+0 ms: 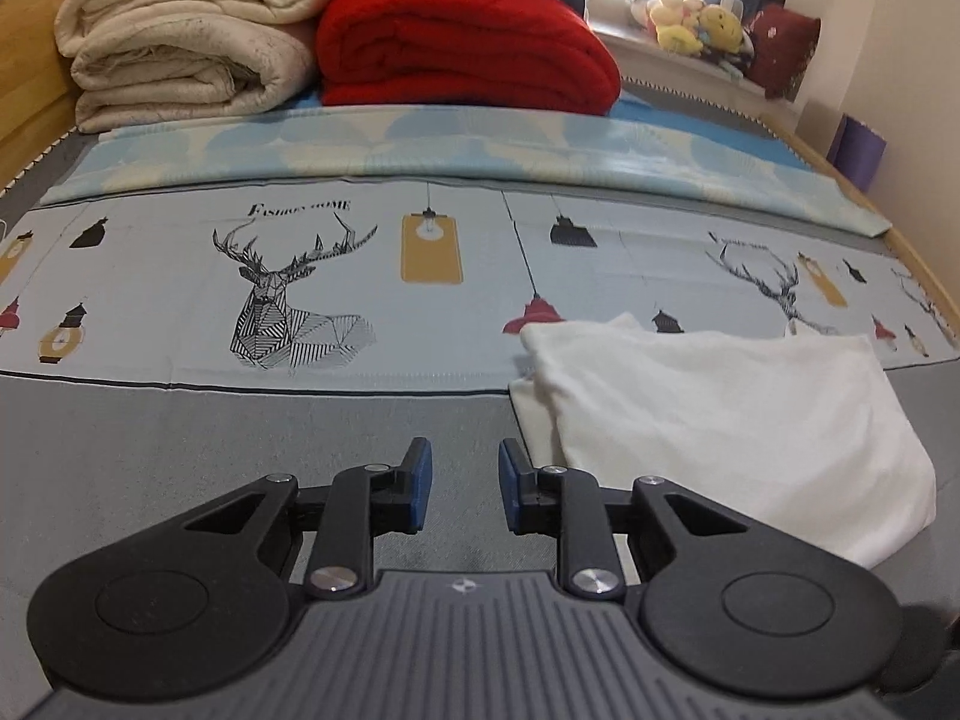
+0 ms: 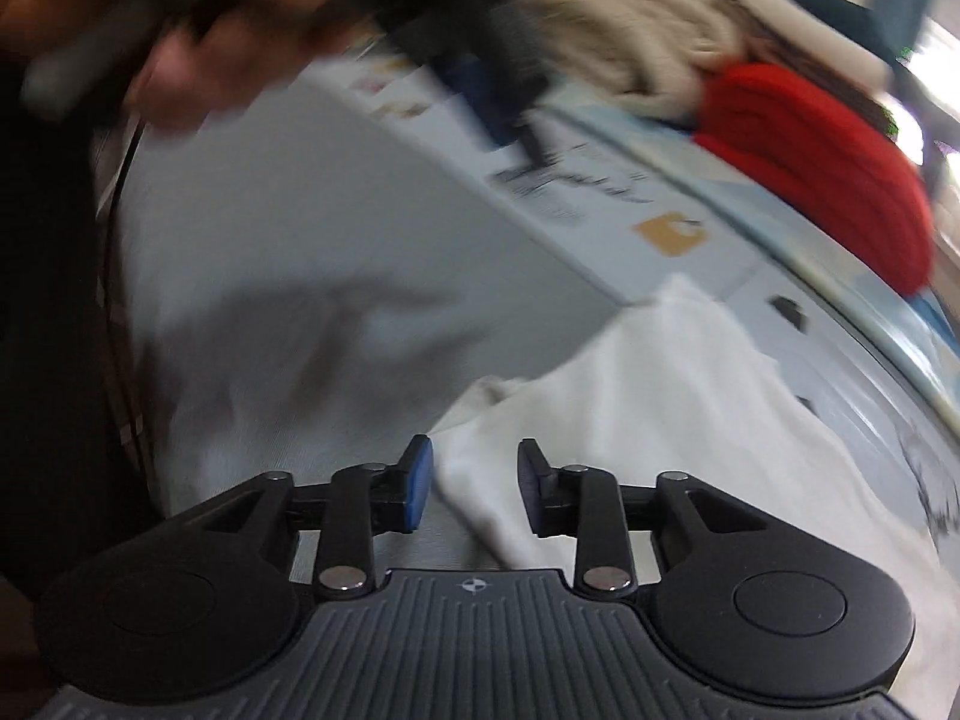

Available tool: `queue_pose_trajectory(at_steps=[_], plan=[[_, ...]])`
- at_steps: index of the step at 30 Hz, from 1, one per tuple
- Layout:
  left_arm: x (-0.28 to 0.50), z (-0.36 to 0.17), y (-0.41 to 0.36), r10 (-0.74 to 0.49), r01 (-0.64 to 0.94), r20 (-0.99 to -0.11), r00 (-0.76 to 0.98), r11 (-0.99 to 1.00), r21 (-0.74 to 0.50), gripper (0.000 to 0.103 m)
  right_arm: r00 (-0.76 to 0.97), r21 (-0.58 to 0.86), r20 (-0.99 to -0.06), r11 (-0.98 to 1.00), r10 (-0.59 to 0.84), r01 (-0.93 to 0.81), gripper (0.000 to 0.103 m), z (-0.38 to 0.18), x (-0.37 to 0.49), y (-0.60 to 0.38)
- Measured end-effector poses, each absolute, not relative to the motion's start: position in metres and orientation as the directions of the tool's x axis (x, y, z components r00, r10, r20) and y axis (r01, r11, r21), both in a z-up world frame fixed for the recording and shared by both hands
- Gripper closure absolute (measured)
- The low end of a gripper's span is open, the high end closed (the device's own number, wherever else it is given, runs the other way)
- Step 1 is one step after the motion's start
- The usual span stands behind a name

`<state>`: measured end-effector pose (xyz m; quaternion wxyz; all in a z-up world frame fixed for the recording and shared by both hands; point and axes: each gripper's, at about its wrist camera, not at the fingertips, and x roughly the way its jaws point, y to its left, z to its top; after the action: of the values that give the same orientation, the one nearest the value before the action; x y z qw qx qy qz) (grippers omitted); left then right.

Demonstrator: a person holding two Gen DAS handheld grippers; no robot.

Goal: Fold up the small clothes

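Note:
A white folded garment (image 1: 726, 420) lies on the grey bed surface, to the right of my left gripper (image 1: 465, 480). The left gripper is open and empty, its blue pads apart, just left of the garment's near-left edge. In the blurred right wrist view the same white garment (image 2: 660, 396) lies ahead, with its near corner between the open jaws of my right gripper (image 2: 474, 480). The jaws do not close on it. A blurred hand with the other gripper (image 2: 198, 42) shows at the upper left.
A printed deer-and-lamp cloth (image 1: 360, 276) covers the bed ahead. Behind it stand a folded cream blanket (image 1: 180, 42) and a red blanket (image 1: 462, 42). Plush toys (image 1: 696, 18) sit on the sill at the back right. The bed's wooden edge (image 1: 924, 264) runs along the right.

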<state>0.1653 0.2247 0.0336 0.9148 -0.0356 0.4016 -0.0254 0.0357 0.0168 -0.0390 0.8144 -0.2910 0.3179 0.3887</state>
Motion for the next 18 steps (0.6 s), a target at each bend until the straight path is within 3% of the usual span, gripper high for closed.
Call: queue_pose_trajectory(at_steps=[7, 9, 10, 11, 13, 17, 18], plan=[[0.173, 0.027, 0.225, -0.095, 0.035, -0.750, 0.655, 0.995, -0.096, 0.077, 0.506, -0.337, -0.781, 0.437, 0.365, -0.834, 0.064, -0.083, 0.039, 0.049], [0.179, 0.023, 0.224, -0.120, 0.036, -0.762, 0.637, 0.991, -0.126, 0.076, 0.526, -0.362, -0.765, 0.428, 0.371, -0.828, 0.068, -0.084, 0.039, 0.053], [0.183, 0.020, 0.225, -0.144, 0.033, -0.769, 0.623, 0.987, -0.158, 0.075, 0.531, -0.372, -0.759, 0.418, 0.377, -0.829, 0.082, -0.083, 0.039, 0.054], [0.188, 0.015, 0.225, -0.179, 0.026, -0.778, 0.602, 0.978, -0.205, 0.071, 0.523, -0.365, -0.761, 0.412, 0.384, -0.835, 0.092, -0.083, 0.040, 0.053], [0.197, 0.004, 0.226, -0.246, 0.004, -0.792, 0.559, 0.956, -0.295, 0.058, 0.522, -0.355, -0.752, 0.420, 0.403, -0.835, 0.094, -0.080, 0.042, 0.048], [0.218, -0.026, 0.226, -0.398, -0.077, -0.789, 0.469, 0.871, -0.485, 0.018, 0.551, -0.329, -0.683, 0.472, 0.479, -0.818, 0.097, -0.048, 0.034, 0.032], [0.225, -0.036, 0.225, -0.428, -0.109, -0.791, 0.437, 0.848, -0.519, 0.017, 0.558, -0.316, -0.663, 0.490, 0.499, -0.812, 0.097, -0.037, 0.033, 0.025]])
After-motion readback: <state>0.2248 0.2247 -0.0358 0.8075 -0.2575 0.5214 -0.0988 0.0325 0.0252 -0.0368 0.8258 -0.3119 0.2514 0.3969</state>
